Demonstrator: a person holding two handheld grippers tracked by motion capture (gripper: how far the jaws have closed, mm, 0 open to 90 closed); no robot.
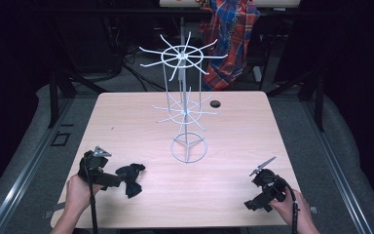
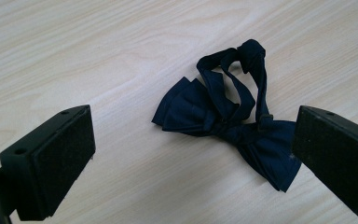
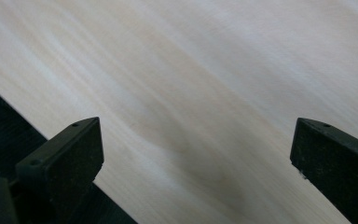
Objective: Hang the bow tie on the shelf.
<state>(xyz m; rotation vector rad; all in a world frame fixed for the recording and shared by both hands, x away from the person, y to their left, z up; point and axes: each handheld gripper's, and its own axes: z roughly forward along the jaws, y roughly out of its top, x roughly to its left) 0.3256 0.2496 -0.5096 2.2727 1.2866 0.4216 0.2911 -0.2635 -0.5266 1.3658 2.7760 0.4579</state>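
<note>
Pale wood table (image 1: pixel 126 122), white wire rack (image 1: pixel 187 114), navy bow tie (image 1: pixel 131 178)

Left gripper (image 2: pixel 193 154) sat low near the table's front-left corner, jaws spread wide apart. Right gripper (image 3: pixel 196 163) was down at the front-right, jaws just as wide, nothing between them.

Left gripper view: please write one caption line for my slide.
Open left gripper above a navy bow tie lying on the wooden table.
</note>
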